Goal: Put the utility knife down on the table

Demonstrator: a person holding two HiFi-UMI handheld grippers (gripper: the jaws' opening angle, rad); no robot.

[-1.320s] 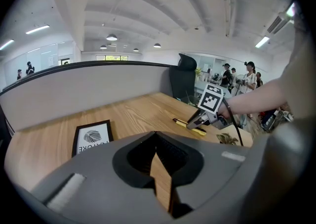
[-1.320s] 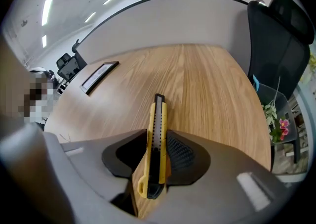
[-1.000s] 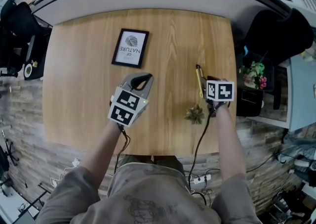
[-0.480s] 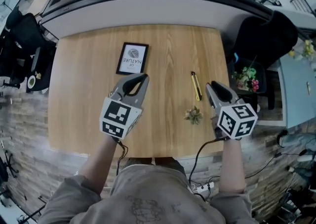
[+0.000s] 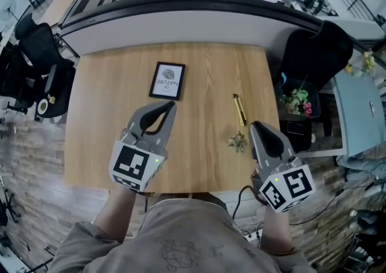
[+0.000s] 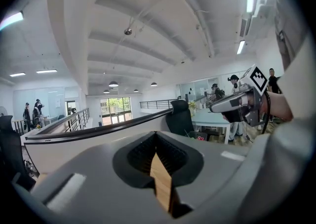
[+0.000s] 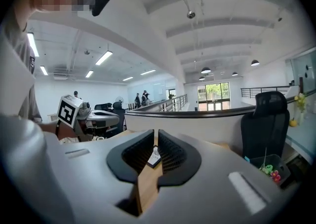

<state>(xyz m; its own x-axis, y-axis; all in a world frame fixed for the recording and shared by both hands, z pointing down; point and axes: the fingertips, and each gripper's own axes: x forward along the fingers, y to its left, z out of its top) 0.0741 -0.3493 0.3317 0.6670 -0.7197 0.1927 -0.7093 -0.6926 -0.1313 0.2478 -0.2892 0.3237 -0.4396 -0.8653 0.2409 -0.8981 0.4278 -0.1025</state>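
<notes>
The left hand-held gripper [image 5: 172, 105] is held above the near left part of the bench [image 5: 96, 85]. Its jaws are together at the tips, and the left gripper view shows only a thin wedge of wood grain behind them, with nothing gripped. The right hand-held gripper [image 5: 256, 126] is held over the near right edge. Its jaws are closing and stand at a narrow gap. The right gripper view shows nothing between them; only the distant picture frame [image 5: 167, 80] and a strip of bench appear through the slot. Each marker cube covers most of the hand behind it. The picture frame lies flat toward the far side of the bench, and its print is too small to read. The utility knife [image 5: 240, 109] lies flat on the bench right of centre, beyond the right hand-held gripper and apart from both. Whether its blade is out cannot be made out, and neither gripper view shows it. A small dried plant sprig [image 5: 237, 141] lies just nearer than the knife; its detail is blurred.
</notes>
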